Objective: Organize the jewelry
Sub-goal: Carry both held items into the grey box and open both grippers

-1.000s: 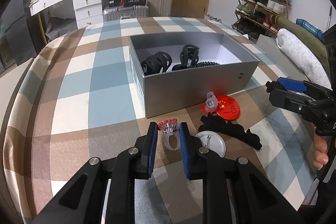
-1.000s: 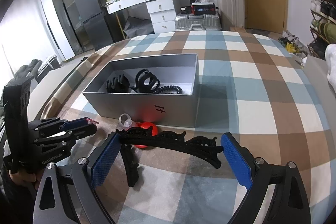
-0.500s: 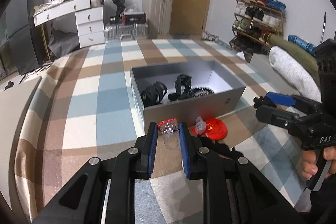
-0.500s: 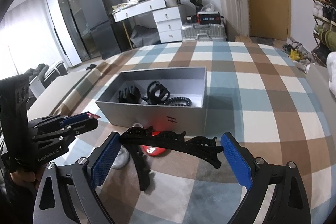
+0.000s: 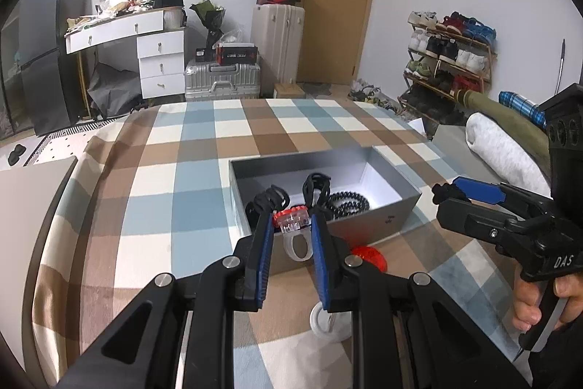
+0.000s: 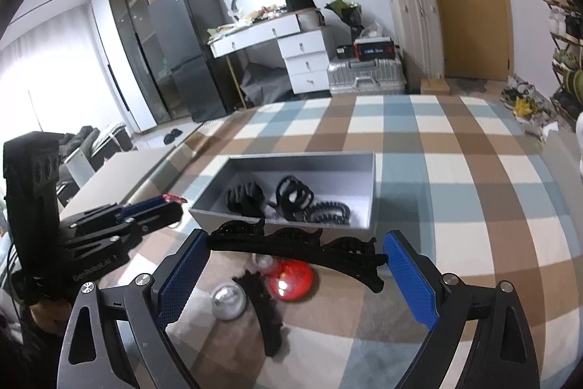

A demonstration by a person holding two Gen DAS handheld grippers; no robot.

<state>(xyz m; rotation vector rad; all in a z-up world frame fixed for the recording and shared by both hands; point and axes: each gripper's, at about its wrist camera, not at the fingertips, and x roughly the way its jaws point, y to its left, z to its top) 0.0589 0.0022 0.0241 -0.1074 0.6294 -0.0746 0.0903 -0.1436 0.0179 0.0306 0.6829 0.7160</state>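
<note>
My left gripper is shut on a clear plastic ring with a red top, held in the air just in front of the grey box. My right gripper is shut on a long black hair clip, held crosswise above the table in front of the same box. The box holds black claw clips and a black coil hair tie.
On the checked tablecloth below lie a red round badge, a silver round piece, a clear ring and another long black clip. The left gripper shows at the left of the right wrist view.
Both grippers have risen well above the table with their loads. The left one carried the red-topped ring up toward the box's front edge.
</note>
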